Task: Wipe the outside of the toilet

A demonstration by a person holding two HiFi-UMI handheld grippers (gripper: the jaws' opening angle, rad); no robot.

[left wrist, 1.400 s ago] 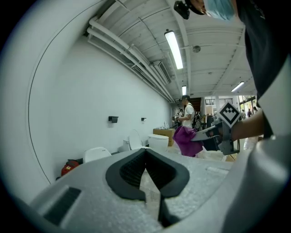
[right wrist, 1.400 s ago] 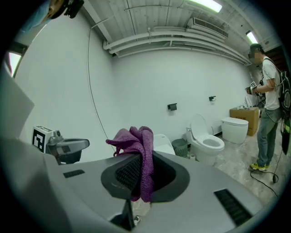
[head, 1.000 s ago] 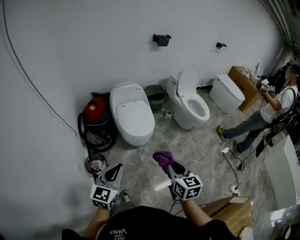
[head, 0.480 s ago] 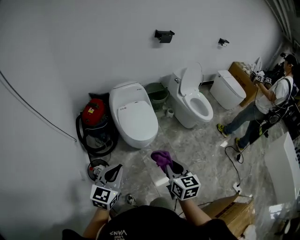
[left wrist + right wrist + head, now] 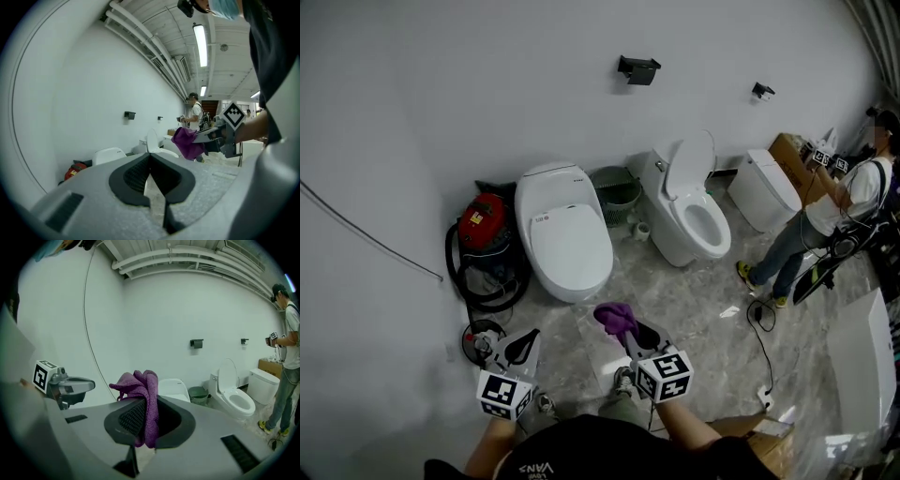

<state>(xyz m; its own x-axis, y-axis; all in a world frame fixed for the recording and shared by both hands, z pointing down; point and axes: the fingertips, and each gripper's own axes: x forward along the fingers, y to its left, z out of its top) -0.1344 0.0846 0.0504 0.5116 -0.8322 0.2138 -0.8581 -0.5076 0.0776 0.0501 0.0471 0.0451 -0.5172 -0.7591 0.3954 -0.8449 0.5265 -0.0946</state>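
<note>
Our right gripper (image 5: 635,334) pinches the fuzzy purple cloth (image 5: 616,317), our left gripper (image 5: 528,339) is pressed together. We should squeeze tight and walk to the closed white toilet (image 5: 565,239) at eleven o'clock.

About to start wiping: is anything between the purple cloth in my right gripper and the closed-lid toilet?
Nothing visible does. Only bare floor lies between the purple cloth in the right gripper and the closed-lid toilet; the red vacuum stands beside it.

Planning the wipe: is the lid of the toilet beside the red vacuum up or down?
Down: the lid lies flat across the top of the toilet.
</note>
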